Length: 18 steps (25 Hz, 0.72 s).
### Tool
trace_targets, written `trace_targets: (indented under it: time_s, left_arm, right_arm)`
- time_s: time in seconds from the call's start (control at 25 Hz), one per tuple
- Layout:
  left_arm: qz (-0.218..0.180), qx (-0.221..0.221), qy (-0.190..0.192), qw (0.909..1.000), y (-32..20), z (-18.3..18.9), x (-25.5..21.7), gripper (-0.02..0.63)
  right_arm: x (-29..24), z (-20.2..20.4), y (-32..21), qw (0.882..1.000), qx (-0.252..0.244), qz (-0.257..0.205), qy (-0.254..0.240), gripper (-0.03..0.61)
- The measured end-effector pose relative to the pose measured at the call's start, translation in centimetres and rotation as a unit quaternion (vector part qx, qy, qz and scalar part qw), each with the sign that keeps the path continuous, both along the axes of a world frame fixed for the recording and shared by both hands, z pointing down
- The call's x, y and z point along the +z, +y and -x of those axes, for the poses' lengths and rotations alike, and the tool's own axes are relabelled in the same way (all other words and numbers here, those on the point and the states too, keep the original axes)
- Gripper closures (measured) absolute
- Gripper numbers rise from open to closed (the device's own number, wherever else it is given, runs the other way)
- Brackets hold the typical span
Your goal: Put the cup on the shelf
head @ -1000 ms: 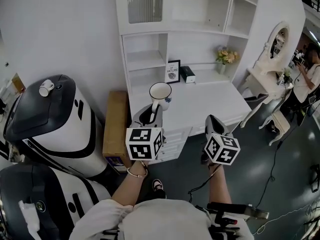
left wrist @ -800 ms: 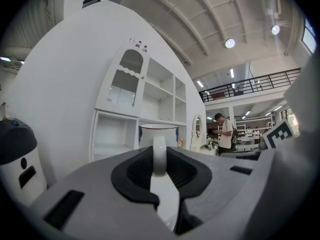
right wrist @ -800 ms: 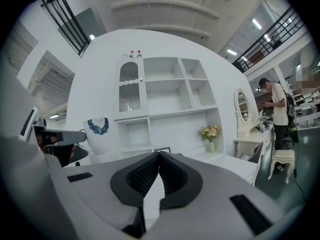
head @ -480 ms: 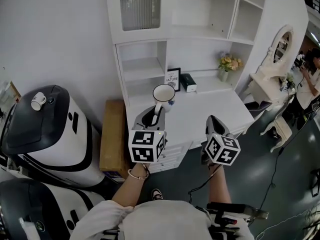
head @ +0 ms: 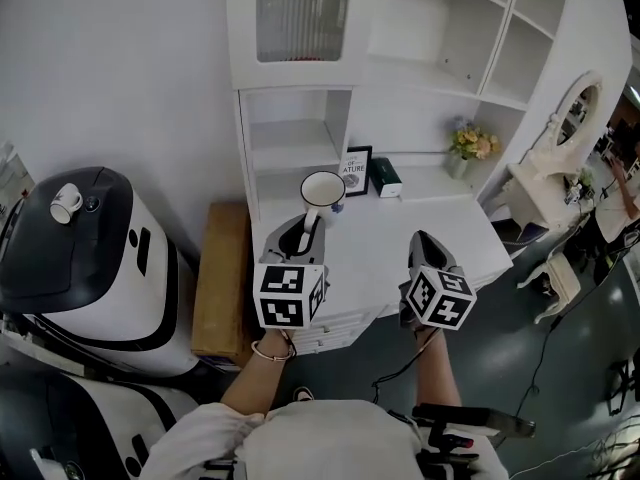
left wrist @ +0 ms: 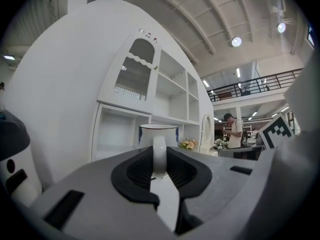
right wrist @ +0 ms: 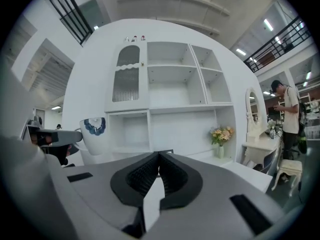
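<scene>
Cup (head: 322, 189) white, blue floral motif (handle in left gripper (head: 306, 230)).

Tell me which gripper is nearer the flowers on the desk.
Right. In the head view the right gripper is below and slightly left of the flowers; the left gripper, holding the cup, is farther left.

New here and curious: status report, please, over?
Left gripper shut on handle of white blue-flowered ceramic cup. Right gripper shut, empty. White shelf unit ahead, nothing blocking.
</scene>
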<state>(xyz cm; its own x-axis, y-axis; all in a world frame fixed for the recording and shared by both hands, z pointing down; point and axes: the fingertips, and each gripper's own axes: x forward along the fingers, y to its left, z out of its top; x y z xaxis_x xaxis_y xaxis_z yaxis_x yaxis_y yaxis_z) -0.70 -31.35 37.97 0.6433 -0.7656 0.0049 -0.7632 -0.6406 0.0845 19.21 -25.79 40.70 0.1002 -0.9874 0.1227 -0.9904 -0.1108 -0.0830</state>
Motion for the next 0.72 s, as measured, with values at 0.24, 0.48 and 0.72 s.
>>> trace_targets:
  time_s: [0.24, 0.48, 0.72]
  left_arm:
    - [0.004, 0.0, 0.011, 0.9999, -3.3, -0.3, 0.2, 0.549]
    - [0.001, 0.016, 0.005, 0.9999, -5.3, -1.3, 0.3, 0.549]
    - [0.004, 0.025, -0.007, 0.9996, -6.1, -2.0, 0.5, 0.549]
  right_arm:
    - [-1.1, 0.4, -4.0, 1.0, -0.009, -0.004, 0.015, 0.557]
    - [-0.7, 0.2, -6.2, 1.0, 0.0, -0.006, 0.006, 0.557]
    - [-1.1, 0.1, -7.0, 1.0, -0.004, -0.011, 0.0, 0.557]
